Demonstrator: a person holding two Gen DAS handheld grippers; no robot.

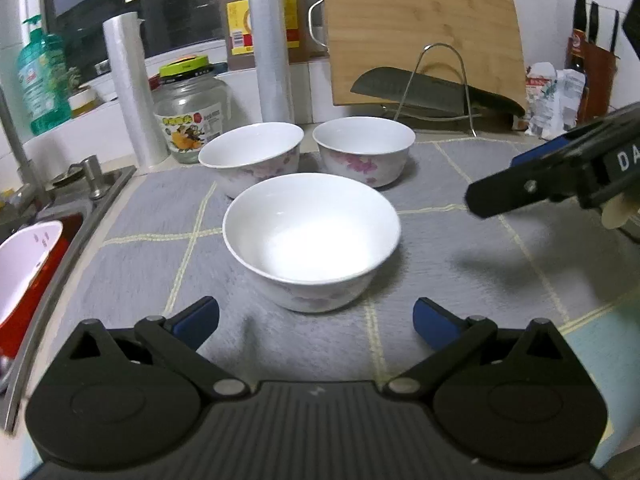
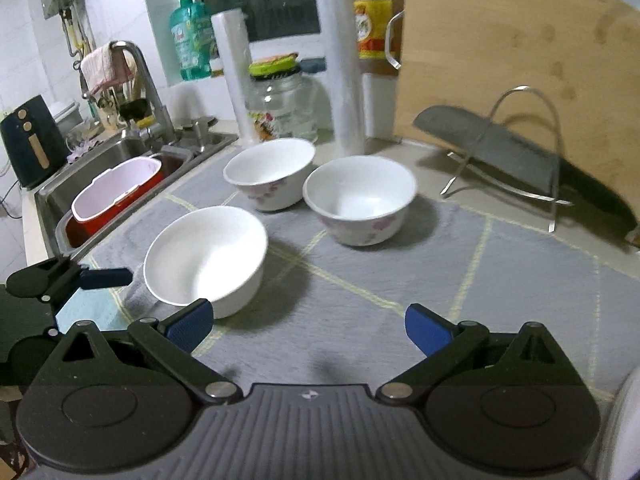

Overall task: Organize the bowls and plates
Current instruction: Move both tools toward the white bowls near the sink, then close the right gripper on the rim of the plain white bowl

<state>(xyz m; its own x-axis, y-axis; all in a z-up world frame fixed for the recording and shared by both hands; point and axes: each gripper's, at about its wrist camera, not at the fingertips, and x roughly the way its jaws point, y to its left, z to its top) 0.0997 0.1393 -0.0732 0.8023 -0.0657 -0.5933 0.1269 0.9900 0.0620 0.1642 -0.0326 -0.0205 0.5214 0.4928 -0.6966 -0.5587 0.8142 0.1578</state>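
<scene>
Bowls wait on the mat, both grippers empty

Three white bowls with pink flower prints sit upright on the grey mat point(image 1: 132, 248) beside the sink point(image 2: 100, 168). The near bowl point(image 1: 312, 240) stands alone toward the front. The back-left bowl point(image 1: 252, 158) and back-right bowl point(image 1: 364, 148) stand close together behind it, though whether their rims touch cannot be told. No plates show in either view, apart from a white edge at the lower right of the right wrist view that is too cropped to name.

The left gripper point(image 1: 316, 320) hovers just in front of the near bowl, its jaws spread wide and holding nothing; the bowl lies on its centre line. The right gripper point(image 2: 310, 326) is also spread wide and empty, held over bare mat with the back-right bowl ahead of it. Seen from the left wrist, it comes in from the right side, well apart from every bowl.

The step in hand looks like the approach to a first pick, most likely the near bowl, with stacking the three bowls as the probable aim. The next move calls for the left gripper to go forward and down so that one finger passes inside the rim and one outside, then to close on the wall. A grip across the whole bowl looks too wide for the jaws. Glazed china is slick, so the hold should be firm and the lift level before the bowl is nested into another.
</scene>
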